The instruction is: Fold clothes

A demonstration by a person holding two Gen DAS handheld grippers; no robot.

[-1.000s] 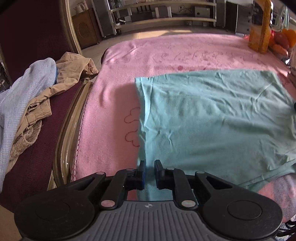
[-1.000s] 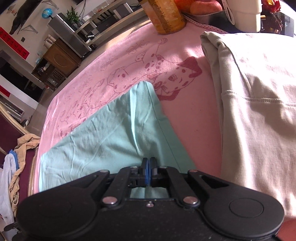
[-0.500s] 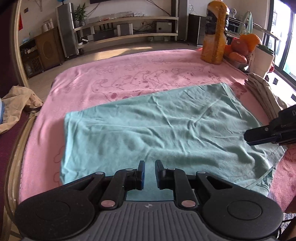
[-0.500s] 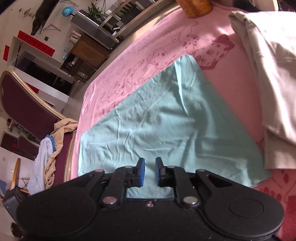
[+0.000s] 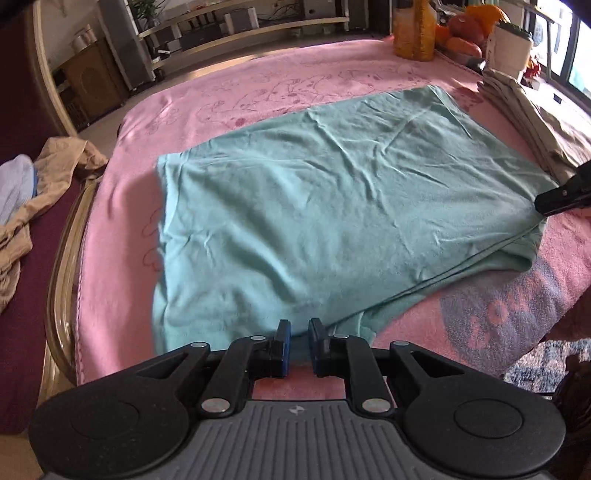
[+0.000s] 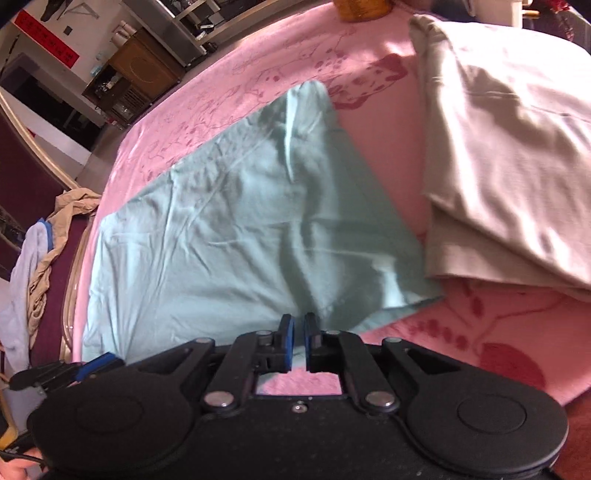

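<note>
Off the left edge of the counter (image 5: 122, 236), a tan garment (image 5: 55, 173) and a pale blue one (image 5: 14, 184) lie heaped on the dark red chair (image 5: 33, 295), likely waiting there so the work surface stays free. The counter wears a pink blanket (image 5: 258, 85), and the teal garment (image 5: 332, 206) lies flat across its middle, doubled over, with a lower layer peeking out along its near edge. That suits a fold: spread smooth, edges roughly stacked.

My left claw (image 5: 297, 341) hovers at the garment's near edge toward its left corner, fingers a little apart with nothing between them. My right claw (image 6: 297, 332) sits at the near edge toward the right corner, likewise slightly spread and empty; the cloth runs up to its tips but is not pinched.

Left of the garment there is a bare strip of blanket before the counter's rim. Behind it, plenty of open pink. On the right it is tight: a beige folded garment (image 6: 498, 147) lies just beside the teal corner, and a bottle (image 5: 413, 33) and fruit (image 5: 461, 37) crowd the far right corner.
</note>
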